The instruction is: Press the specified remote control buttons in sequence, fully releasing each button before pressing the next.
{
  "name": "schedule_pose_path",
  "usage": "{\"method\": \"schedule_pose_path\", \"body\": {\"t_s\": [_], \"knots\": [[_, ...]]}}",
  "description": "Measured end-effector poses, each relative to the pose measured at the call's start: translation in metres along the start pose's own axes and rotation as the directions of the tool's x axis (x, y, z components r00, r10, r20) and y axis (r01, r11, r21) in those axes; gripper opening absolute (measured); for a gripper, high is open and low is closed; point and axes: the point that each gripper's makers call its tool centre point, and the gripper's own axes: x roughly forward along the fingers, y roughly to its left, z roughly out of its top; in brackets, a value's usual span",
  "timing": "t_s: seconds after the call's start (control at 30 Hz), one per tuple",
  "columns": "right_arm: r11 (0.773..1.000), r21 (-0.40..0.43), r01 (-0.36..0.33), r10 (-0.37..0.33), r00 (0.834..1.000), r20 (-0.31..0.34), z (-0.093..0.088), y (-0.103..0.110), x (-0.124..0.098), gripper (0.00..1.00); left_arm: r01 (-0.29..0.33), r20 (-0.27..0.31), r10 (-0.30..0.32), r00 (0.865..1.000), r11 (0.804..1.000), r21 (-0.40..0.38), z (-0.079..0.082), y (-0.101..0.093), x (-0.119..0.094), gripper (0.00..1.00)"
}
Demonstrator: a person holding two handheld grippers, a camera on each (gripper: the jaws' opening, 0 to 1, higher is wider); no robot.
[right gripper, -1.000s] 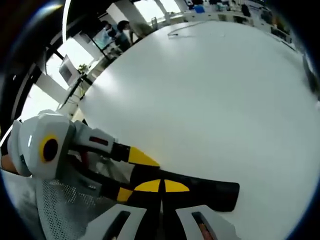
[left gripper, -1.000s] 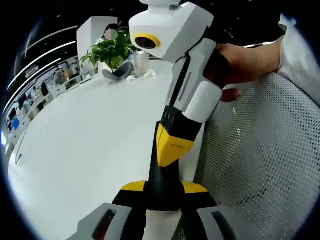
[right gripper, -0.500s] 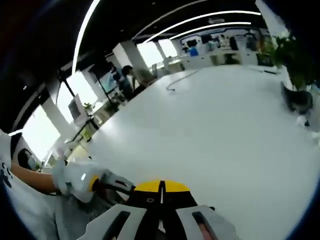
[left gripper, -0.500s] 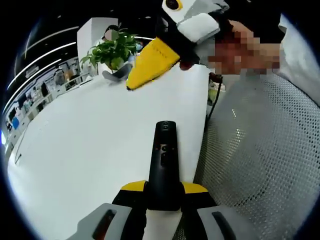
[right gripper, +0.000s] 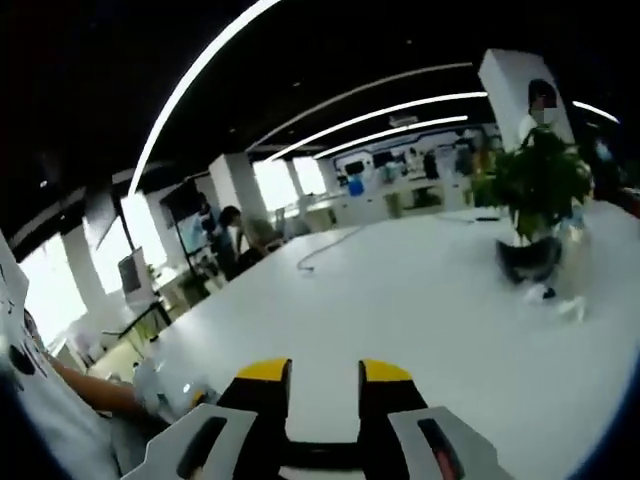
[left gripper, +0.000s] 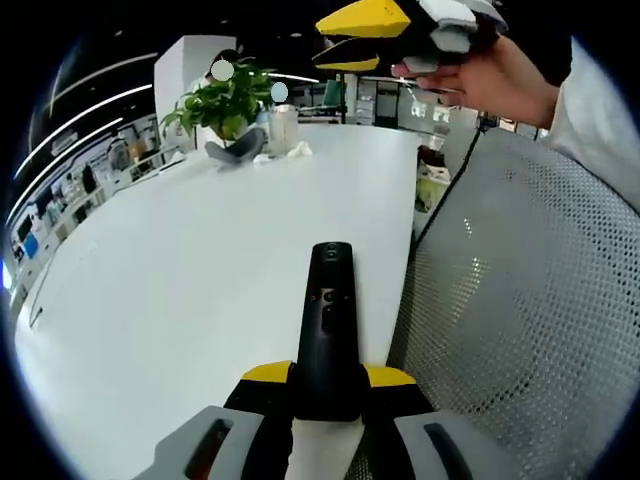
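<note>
- The slim black remote control (left gripper: 326, 335) lies lengthwise in the left gripper view, its button end pointing to 12 o'clock over the white table (left gripper: 190, 270).
- The left tongs (left gripper: 325, 385) are clamped on the remote's near end.
- The right tongs (right gripper: 322, 375) stand apart with nothing between them; in the left gripper view they hang at 1 o'clock, held in a hand (left gripper: 500, 75) well above the table.
- A white mesh chair back (left gripper: 520, 330) borders the table's edge at 3 o'clock; open tabletop runs out to a green potted plant (left gripper: 222, 100) at 11 o'clock.
</note>
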Motion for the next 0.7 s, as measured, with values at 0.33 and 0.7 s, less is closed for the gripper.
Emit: {"method": "schedule_pose_path", "body": {"t_s": [0.33, 0.7], "knots": [[0.985, -0.086, 0.146, -0.143, 0.989, 0.043, -0.001, -0.029, -0.001, 0.69, -0.004, -0.008, 0.004, 1.0, 1.0, -0.002, 0.001, 0.0, 0.001, 0.25], [0.976, -0.084, 0.199, -0.193, 0.978, 0.075, -0.005, -0.04, 0.011, 0.78, 0.008, -0.022, -0.008, 1.0, 1.0, 0.005, 0.001, -0.001, 0.001, 0.25]]}}
